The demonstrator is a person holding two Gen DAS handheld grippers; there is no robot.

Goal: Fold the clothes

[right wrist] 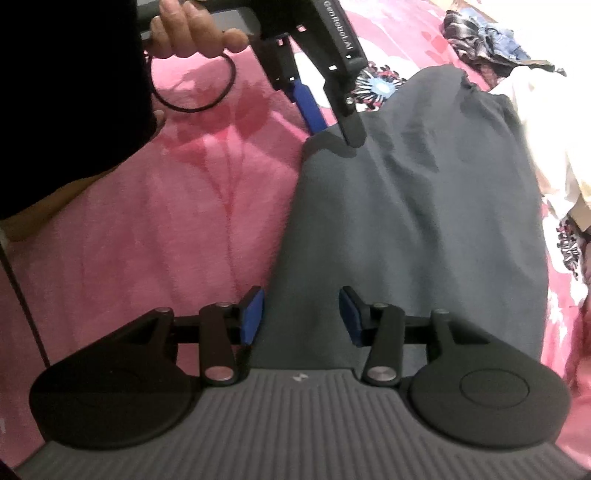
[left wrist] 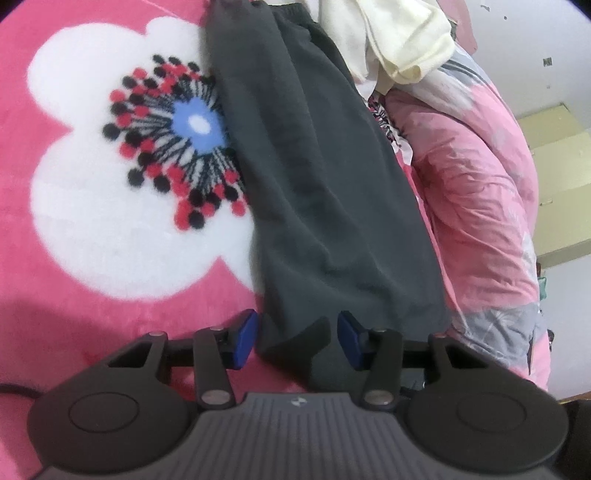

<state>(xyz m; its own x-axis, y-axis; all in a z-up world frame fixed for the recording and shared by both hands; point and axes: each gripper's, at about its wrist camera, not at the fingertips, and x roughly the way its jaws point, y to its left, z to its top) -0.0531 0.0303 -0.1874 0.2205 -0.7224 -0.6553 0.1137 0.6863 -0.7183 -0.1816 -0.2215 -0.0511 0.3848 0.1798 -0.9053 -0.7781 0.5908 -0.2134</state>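
A dark grey garment (left wrist: 325,177) lies stretched out lengthwise on a pink blanket (left wrist: 74,280) printed with a large white flower. In the left wrist view my left gripper (left wrist: 297,339) stands open at the garment's near end. A corner of the cloth lies between its blue pads (left wrist: 243,339) without being pressed. The right wrist view shows the same garment (right wrist: 413,229). There my right gripper (right wrist: 301,319) is open over the near edge, with cloth under the gap. Farther off, the left gripper (right wrist: 335,136), held by a hand (right wrist: 192,33), straddles the far corner.
A cream garment (left wrist: 391,40) is heaped at the grey garment's far end. A bunched pink and grey quilt (left wrist: 480,184) runs along the right. A plaid bundle (right wrist: 480,37) lies beyond. A black cable loop (right wrist: 192,92) and a dark sleeve (right wrist: 55,92) are at the left.
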